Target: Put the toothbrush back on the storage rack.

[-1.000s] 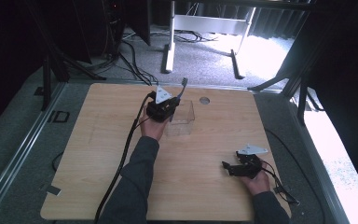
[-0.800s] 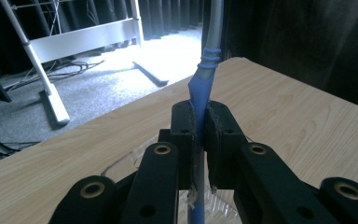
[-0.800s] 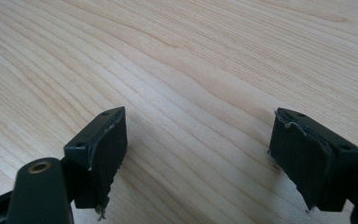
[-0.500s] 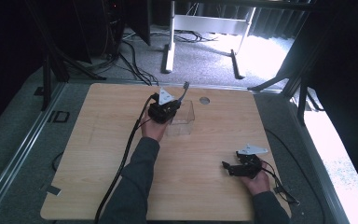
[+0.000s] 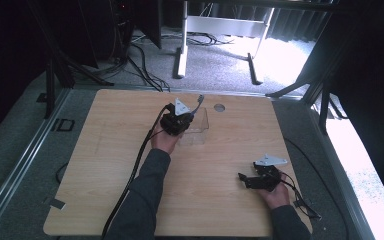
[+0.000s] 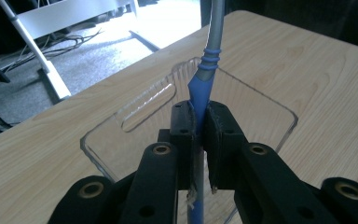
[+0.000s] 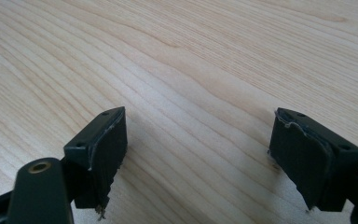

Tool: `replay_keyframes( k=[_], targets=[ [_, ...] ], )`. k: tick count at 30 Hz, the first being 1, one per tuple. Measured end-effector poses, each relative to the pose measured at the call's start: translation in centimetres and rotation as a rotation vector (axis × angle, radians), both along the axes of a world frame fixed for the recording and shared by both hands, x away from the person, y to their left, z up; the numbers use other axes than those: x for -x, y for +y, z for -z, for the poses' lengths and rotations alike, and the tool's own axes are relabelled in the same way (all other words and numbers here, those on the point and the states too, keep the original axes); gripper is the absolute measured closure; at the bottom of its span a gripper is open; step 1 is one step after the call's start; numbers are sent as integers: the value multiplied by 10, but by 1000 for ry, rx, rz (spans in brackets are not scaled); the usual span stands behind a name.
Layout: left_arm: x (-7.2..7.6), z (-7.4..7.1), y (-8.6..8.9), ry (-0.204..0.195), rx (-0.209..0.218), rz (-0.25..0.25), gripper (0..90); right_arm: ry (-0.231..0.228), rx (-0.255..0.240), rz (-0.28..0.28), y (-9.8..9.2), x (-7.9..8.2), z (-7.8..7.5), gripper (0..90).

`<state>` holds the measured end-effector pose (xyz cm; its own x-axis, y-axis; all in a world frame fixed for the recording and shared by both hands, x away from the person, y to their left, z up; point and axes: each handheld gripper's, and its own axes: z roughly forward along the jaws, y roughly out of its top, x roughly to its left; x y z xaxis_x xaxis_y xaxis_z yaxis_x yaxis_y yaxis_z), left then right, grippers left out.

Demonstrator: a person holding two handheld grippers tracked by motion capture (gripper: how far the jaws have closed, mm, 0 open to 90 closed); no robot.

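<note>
I work at a pale wood-grain counter point(image 5: 105, 165) with rounded corners and a small round grommet point(image 5: 219, 107) just beyond my left hand-held gripper point(image 5: 192, 111). Past the far edge lies grey carpet point(image 5: 215, 65) with loose cables point(image 5: 140, 55) and white desk legs point(image 5: 182, 47), sunlit on one side, dark elsewhere. I can read no writing. My left hand-held gripper point(image 6: 198, 128) is clenched on a pen point(image 6: 200, 91), blue-bodied with a ribbed collar and grey upper part, standing upright over a clear bin point(image 6: 135, 100) directly ahead of it. My right hand-held gripper point(image 7: 200, 154) is released, jaws wide apart, low over bare counter point(image 7: 191, 70), well apart from the bin point(image 5: 200, 130).
</note>
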<state>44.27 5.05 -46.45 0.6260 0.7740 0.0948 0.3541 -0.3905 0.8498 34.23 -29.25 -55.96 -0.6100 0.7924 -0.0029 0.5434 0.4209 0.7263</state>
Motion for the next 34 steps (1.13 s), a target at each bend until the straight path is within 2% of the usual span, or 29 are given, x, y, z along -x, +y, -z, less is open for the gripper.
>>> replay_keyframes(
  k=[5,8,12,18,19,21,24,28,30,32,34],
  targets=[
    [2,2,2,15,-24,4,795,-1,0,-1,0,0,0,187],
    [4,0,4,20,3,9,736,0,0,0,0,0,0,187],
    [9,-5,8,-2,15,14,694,0,0,-1,0,0,0,187],
    [19,-13,19,-41,55,-11,635,0,0,-1,0,0,0,187],
    [23,-17,28,-53,88,-30,635,0,0,-1,0,0,0,187],
    [26,-20,37,-49,115,-47,607,0,0,-1,0,0,0,187],
    [30,-19,46,-48,120,-64,584,0,0,-1,0,0,0,187],
    [34,-9,68,-17,106,-114,555,0,1,-1,0,0,0,187],
    [35,1,78,12,107,-144,539,2,0,0,0,0,0,187],
    [34,14,88,66,103,-173,518,2,0,0,0,0,0,187],
    [32,30,97,135,80,-202,498,2,0,-1,0,0,0,187]
  ],
)
